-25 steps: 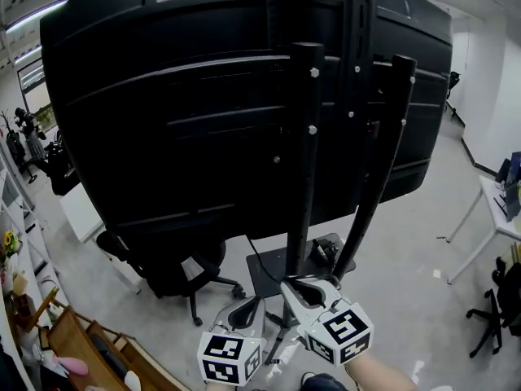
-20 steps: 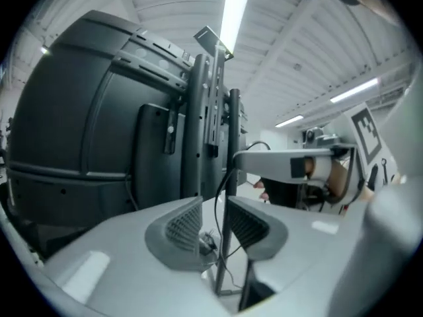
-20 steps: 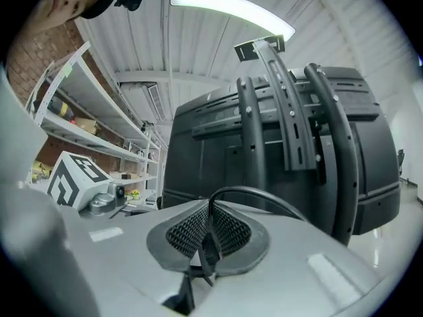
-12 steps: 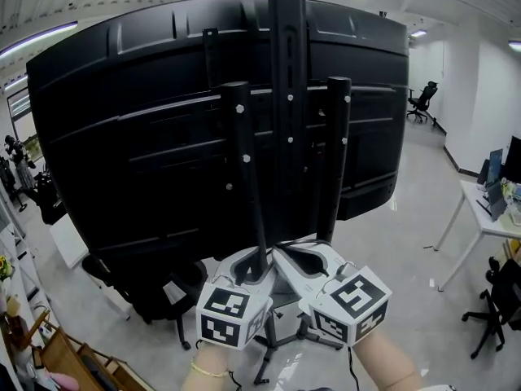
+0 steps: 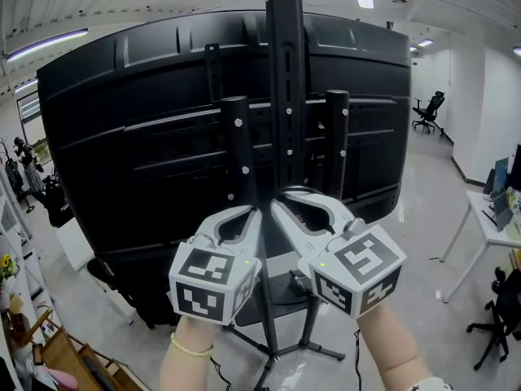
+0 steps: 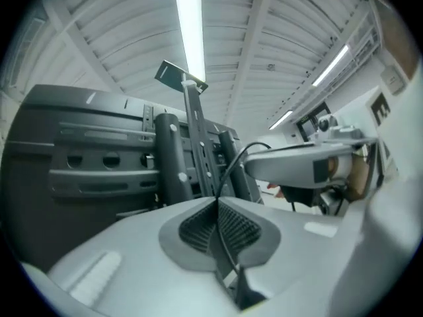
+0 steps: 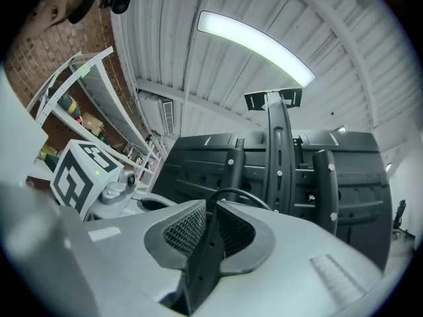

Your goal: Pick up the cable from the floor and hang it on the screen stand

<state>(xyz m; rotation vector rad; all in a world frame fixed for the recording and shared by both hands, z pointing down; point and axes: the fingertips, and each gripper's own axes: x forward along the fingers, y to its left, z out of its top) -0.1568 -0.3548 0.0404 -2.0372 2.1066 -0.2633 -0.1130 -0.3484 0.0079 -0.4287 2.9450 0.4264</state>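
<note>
The big black screen (image 5: 122, 137) shows its back, with the stand's central column (image 5: 286, 96) and two posts in front of me. Both grippers are raised side by side just before the column. My left gripper (image 5: 257, 212) is shut on a thin black cable (image 6: 228, 170), which arcs from its pads across to my right gripper (image 6: 297, 164). In the right gripper view, the right gripper (image 7: 211, 207) has a thicker black piece of the cable (image 7: 238, 193) wedged between its pads; its jaws are opening. The stand (image 7: 281, 150) rises just beyond the loop.
The stand's base legs (image 5: 277, 353) spread on the floor below my hands. A black office chair (image 5: 122, 292) sits under the screen at left. Shelves (image 5: 16, 300) line the left wall. A white desk (image 5: 496, 226) and another chair (image 5: 429, 108) stand at right.
Both grippers have risen from low by the stand's base to mid-height on the column and drawn closer together. My view has tilted up with them.
</note>
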